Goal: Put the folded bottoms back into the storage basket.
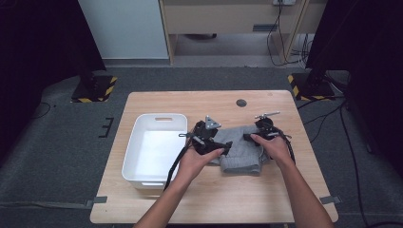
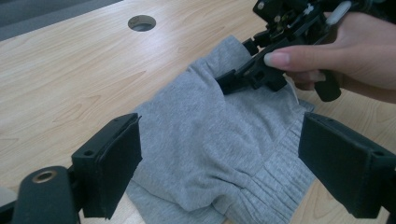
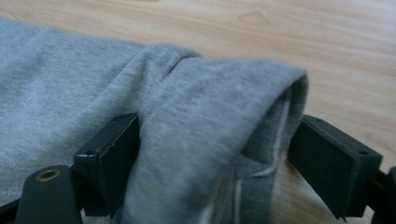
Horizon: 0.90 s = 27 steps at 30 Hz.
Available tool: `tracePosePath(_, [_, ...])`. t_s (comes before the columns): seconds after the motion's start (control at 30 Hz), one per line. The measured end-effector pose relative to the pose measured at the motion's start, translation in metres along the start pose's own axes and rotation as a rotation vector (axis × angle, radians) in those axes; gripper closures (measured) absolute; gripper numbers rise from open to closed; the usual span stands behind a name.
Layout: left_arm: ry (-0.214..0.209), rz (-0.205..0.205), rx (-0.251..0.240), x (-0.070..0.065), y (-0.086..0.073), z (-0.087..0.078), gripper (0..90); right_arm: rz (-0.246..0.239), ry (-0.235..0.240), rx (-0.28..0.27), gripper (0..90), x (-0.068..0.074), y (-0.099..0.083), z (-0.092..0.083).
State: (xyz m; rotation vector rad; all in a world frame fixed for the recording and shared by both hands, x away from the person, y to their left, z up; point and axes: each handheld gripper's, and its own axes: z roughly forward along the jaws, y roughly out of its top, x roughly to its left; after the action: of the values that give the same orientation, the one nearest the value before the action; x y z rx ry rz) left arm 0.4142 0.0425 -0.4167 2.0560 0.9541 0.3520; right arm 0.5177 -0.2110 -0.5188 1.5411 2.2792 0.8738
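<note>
A crumpled grey knitted garment lies on the wooden table, right of centre. My left gripper sits at its left edge with jaws wide; in the left gripper view the garment lies between and below the pads, which do not press it. My right gripper is at the garment's upper right part. In the right gripper view a raised fold of the garment stands between the spread jaws, with a gap at the right pad. The left gripper view also shows the right gripper on the cloth's far side.
A white plastic bin with nothing in it stands on the table's left half, close beside my left gripper. A round cable hole lies near the table's far edge. Bare wood runs along the front and right sides.
</note>
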Motion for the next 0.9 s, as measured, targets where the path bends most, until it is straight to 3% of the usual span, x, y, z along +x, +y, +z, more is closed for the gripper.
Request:
tracePosePath(0.17, [0.005,-0.006,0.002,0.002,-0.001,-0.001,12.6,-0.007,0.012,-0.024,25.6,0.005,-0.004,0.003])
tracePosePath(0.23, [0.008,-0.012,-0.001,0.002,-0.001,-0.001,12.7,-0.033,0.027,-0.022,37.2,0.007,-0.004,0.001])
tracePosePath(0.4, [0.01,-0.007,0.001,-0.002,-0.002,0.004,12.8,-0.046,0.054,-0.031,52.2,0.007,-0.008,-0.003])
tracePosePath(0.43, [0.013,-0.005,0.002,-0.003,-0.002,0.005,12.9,-0.071,0.056,-0.038,59.1,0.008,-0.01,-0.005])
tracePosePath(0.5, [0.019,-0.002,0.006,-0.008,-0.003,0.01,13.0,-0.087,0.055,-0.045,62.7,0.009,-0.013,-0.008])
tracePosePath(0.73, [-0.006,-0.003,0.02,-0.019,-0.005,0.022,13.1,-0.108,0.051,-0.036,65.7,0.0,-0.023,-0.019])
tracePosePath(0.9, [0.013,0.002,0.04,-0.024,-0.009,0.033,13.4,-0.13,0.026,-0.019,65.6,-0.012,-0.032,-0.03])
